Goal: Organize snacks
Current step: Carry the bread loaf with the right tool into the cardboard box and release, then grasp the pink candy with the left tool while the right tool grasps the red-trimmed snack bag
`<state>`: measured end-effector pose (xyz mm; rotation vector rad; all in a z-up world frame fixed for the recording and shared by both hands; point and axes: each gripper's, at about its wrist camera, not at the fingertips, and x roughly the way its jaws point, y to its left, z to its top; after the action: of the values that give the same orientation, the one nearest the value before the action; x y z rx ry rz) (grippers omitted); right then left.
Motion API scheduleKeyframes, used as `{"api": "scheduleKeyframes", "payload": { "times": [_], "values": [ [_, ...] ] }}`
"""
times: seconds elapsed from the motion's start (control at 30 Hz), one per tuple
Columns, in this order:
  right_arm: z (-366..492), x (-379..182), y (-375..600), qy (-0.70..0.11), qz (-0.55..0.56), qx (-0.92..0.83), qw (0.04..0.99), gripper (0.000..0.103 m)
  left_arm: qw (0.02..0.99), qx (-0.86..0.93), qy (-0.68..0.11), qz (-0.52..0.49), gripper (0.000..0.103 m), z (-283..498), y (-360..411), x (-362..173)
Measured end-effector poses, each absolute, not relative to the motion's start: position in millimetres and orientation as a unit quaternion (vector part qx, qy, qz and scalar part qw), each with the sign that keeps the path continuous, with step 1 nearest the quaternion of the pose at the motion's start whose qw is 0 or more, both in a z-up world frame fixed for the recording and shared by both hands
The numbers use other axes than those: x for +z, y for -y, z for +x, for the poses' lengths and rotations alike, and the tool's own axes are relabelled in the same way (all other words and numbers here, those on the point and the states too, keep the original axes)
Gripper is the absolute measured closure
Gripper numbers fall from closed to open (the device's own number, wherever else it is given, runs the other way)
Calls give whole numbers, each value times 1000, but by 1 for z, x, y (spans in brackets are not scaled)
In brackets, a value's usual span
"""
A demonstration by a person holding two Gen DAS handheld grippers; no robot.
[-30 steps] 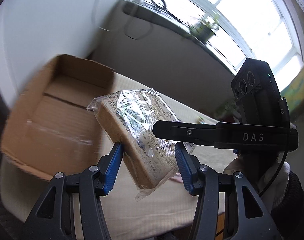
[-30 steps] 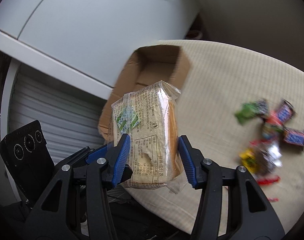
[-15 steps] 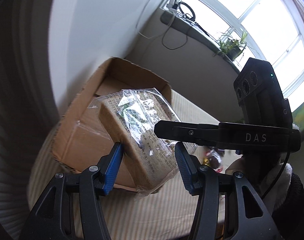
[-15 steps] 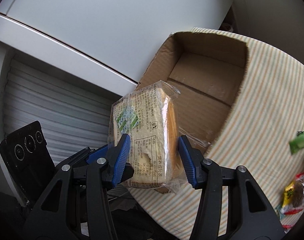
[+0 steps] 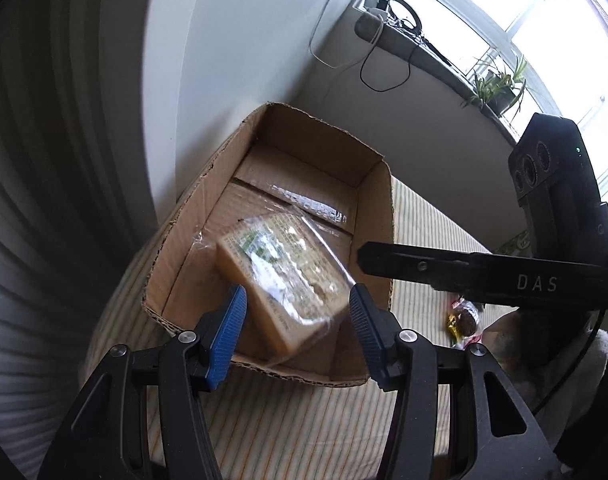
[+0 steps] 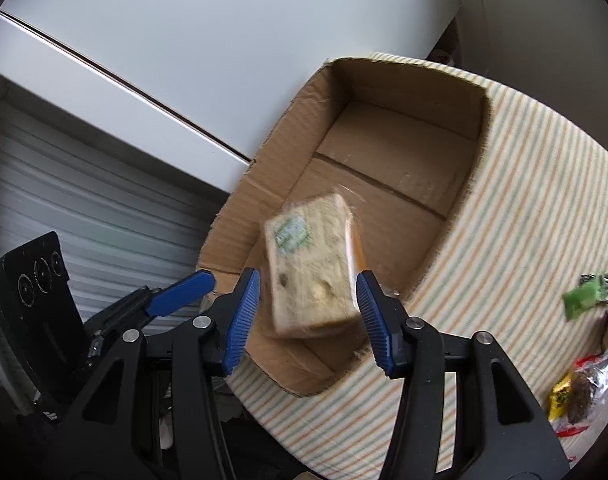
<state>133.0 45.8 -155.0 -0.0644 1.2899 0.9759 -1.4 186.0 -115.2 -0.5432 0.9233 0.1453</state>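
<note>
A plastic-wrapped bread pack (image 5: 284, 276) is blurred with motion, free of both grippers, inside the near end of an open cardboard box (image 5: 375, 184). It also shows in the right wrist view (image 6: 311, 276), over the box (image 6: 435, 168). My left gripper (image 5: 298, 336) is open and empty just above the box's near rim. My right gripper (image 6: 307, 316) is open and empty above the same end. The right gripper's body crosses the left wrist view on the right; the left gripper's blue fingers (image 6: 180, 294) show at lower left in the right wrist view.
The box sits on a striped tablecloth (image 6: 535, 208). Several small wrapped snacks (image 6: 583, 380) lie to the right of the box, one also in the left wrist view (image 5: 463, 320). A white wall and a shuttered cabinet stand behind the box. A windowsill with a plant (image 5: 499, 84) is beyond.
Both grippers carried the bread pack over the box, then opened. The pack has left the fingers and dropped into the box.
</note>
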Motion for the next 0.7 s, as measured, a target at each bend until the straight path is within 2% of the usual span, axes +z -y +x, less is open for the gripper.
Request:
{"api": "scheduleKeyframes", "payload": {
  "times": [0.4,0.7],
  "values": [
    [126,-125,17,-535,-36,399,744,50,867,53,-442,-223,51,4,-165,-106],
    [105,-113,111,-508,-25,338,792,50,870,-10,-449,-202,51,16,-118,-101]
  ]
}}
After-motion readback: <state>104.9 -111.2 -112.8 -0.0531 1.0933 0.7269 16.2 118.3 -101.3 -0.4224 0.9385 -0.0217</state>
